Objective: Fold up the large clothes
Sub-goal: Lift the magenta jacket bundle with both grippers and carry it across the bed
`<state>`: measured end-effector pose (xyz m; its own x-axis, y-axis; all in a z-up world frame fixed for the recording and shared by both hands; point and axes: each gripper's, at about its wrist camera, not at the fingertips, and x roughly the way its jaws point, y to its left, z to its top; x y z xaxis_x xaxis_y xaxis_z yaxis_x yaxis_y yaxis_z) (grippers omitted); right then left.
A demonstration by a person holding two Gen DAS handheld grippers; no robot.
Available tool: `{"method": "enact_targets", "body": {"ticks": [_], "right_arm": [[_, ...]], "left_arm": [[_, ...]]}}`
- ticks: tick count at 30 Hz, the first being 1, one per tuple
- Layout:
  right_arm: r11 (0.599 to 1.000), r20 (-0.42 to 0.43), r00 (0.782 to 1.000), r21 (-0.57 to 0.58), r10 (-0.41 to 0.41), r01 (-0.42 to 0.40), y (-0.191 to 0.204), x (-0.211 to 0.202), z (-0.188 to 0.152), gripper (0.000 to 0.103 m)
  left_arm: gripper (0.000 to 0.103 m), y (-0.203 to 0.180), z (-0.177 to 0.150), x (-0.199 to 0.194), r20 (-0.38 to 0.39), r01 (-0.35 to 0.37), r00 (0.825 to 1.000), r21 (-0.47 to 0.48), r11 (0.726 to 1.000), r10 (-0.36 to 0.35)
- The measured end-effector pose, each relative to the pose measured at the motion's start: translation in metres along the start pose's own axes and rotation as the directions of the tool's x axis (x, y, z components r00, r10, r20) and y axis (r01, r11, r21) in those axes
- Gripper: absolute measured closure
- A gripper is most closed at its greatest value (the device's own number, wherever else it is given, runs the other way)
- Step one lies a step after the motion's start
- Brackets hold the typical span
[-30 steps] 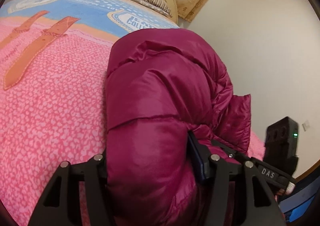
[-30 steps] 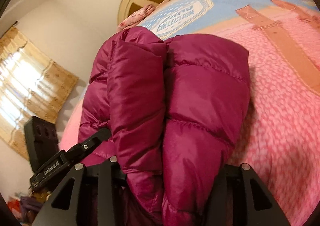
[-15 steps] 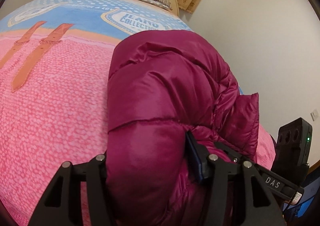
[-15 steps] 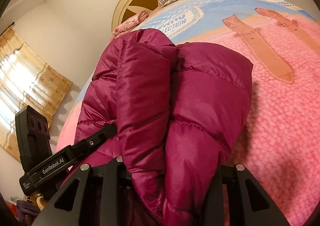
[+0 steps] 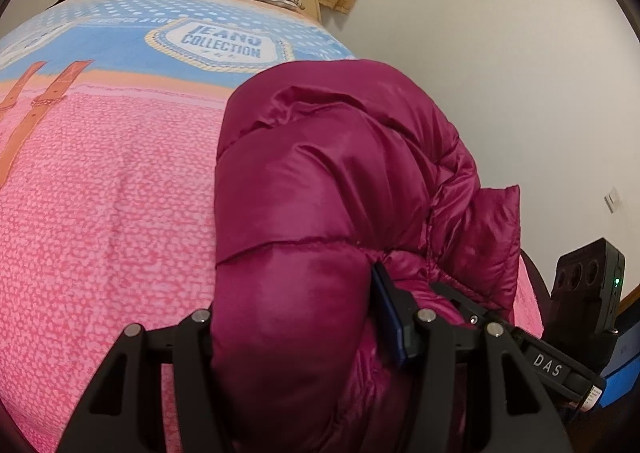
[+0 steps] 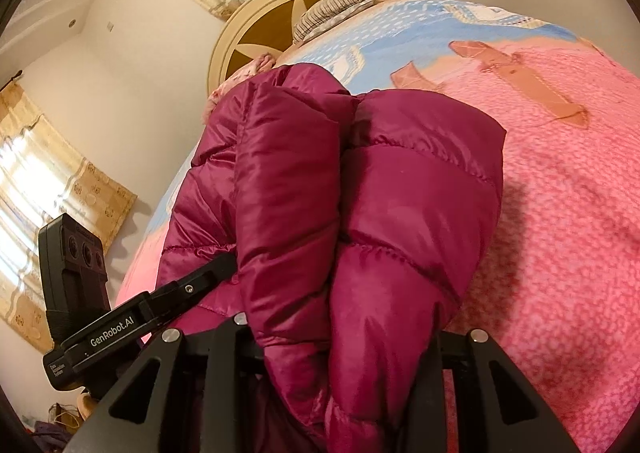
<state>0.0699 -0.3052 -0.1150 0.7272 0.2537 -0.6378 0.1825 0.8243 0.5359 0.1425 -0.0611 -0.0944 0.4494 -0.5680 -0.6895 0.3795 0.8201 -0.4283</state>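
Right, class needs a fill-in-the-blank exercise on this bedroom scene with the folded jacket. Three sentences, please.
1. The puffy jacket held in both tools is ____ in colour.
2. The jacket sits above a bedspread whose near part is ____.
3. The badge printed on the blue part of the bedspread reads JEANS ____.

Missing words: magenta; pink; COLLECTION
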Motion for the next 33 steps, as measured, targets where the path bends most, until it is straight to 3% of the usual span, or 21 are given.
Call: {"method": "enact_targets", "body": {"ticks": [8,15,21,33], "right_arm": [[1.000,0.052,0.999,0.012,-0.010,0.009,-0.004,-0.029,-0.001,0.069],[0.997,0.148,0.986,0.035,-0.076,0.071,-0.018,-0.078,0.006,0.069],[0.989,0.204,0.969,0.083,-0.140,0.125,-0.043,-0.123,0.000,0.069],[0.977,0.235,0.953,0.144,-0.191,0.160,-0.078,-0.156,-0.009,0.069]], "left_arm": [[0.046,-0.024,0.016,0.011,0.008,0.029,1.000,0.043,0.999,-0.029],[0.045,-0.069,0.024,0.023,0.012,0.096,0.995,0.127,0.987,-0.099],[0.045,-0.108,0.021,0.038,-0.030,0.154,0.988,0.191,0.969,-0.151],[0.045,-0.145,0.018,0.065,-0.086,0.172,0.984,0.243,0.955,-0.155]]}}
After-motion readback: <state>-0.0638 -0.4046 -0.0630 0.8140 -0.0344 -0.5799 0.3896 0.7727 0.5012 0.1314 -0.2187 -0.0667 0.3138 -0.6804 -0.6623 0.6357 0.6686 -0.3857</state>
